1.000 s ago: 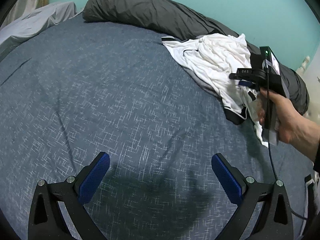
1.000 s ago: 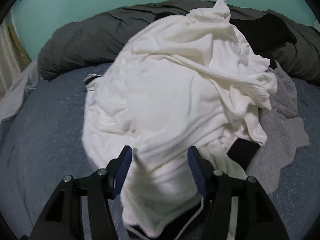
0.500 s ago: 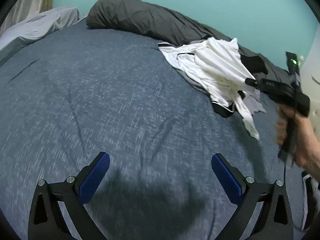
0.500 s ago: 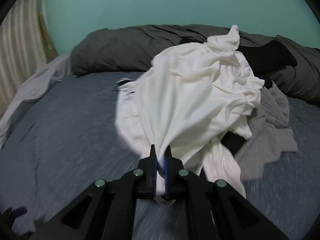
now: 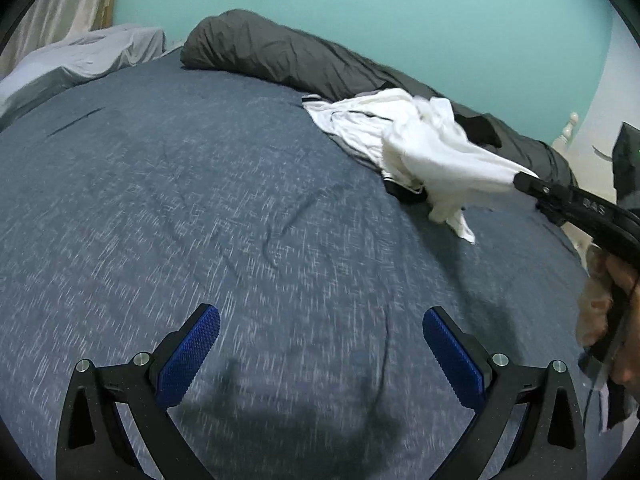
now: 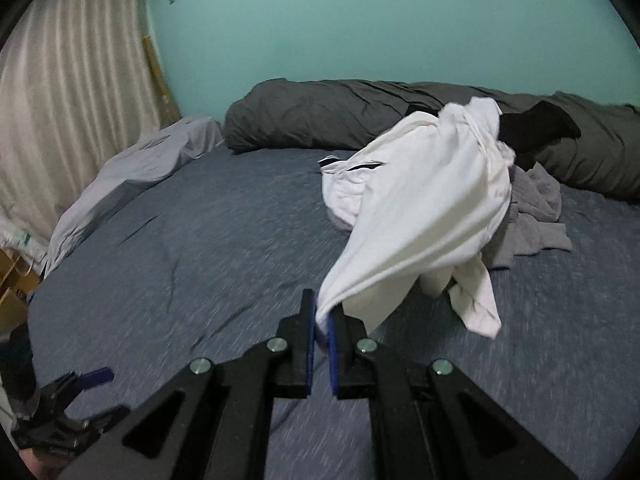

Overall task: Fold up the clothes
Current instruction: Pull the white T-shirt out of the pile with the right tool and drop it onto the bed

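White cotton is what the right hand-held gripper (image 6: 320, 330) now has pinched between its blue pads, jaws nearly together on a bunched edge of the white shirt (image 6: 424, 208); a second ago those jaws stood apart around the cloth, and half a second ago they had just closed on it. Since then the gripper has drawn back toward the near side of the bed (image 5: 200, 200), and the shirt has stretched from a rounded heap into a long taut cone, its far end still draped on the pile of clothes (image 6: 532, 204) against the dark grey rolled duvet (image 6: 320, 116). I judge this to be one garment being pulled clear of the rest so it can be laid flat on the open mattress. The left hand-held gripper (image 5: 320, 354) hangs wide open and empty over the bare blue sheet, much as it did before. The shirt looks thin, soft and limp, with a loose tail dangling beneath; a grey knit piece and a white garment with black trim lie crumpled under it. The sheet is a heathered blue weave, lightly creased.
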`<state>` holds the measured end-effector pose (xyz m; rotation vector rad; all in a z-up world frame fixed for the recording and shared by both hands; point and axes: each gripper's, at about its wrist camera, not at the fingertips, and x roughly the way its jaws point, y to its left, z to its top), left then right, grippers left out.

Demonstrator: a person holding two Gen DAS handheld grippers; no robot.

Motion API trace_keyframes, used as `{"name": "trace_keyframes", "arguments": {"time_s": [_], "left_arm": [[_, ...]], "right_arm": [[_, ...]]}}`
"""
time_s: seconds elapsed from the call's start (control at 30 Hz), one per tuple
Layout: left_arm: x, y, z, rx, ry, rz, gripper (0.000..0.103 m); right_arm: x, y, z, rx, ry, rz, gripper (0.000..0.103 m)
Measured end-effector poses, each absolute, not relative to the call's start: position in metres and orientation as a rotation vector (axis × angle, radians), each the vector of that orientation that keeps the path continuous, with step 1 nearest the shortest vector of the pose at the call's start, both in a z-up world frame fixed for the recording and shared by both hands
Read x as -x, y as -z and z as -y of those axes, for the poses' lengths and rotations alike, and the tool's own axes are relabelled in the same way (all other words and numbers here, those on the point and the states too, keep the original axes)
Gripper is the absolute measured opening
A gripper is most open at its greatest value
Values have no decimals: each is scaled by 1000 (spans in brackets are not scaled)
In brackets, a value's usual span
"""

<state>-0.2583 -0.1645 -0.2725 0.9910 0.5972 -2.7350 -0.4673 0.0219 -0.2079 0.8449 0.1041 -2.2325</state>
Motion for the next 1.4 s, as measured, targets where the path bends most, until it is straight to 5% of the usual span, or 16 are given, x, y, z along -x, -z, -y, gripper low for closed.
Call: {"name": "trace_keyframes", "arguments": {"time_s": [0.53, 1.07, 1.4], "left_arm": [[120, 145, 137, -862, 2860, -500, 103], [40, 78, 105, -799, 2959, -401, 103], [31, 87, 92, -867, 2992, -356, 103]], "right_arm": [[275, 83, -73, -690, 2230, -96, 5], [161, -33, -119, -545, 2235, -17, 5], [171, 24, -94, -807, 2221, -86, 5]]}}
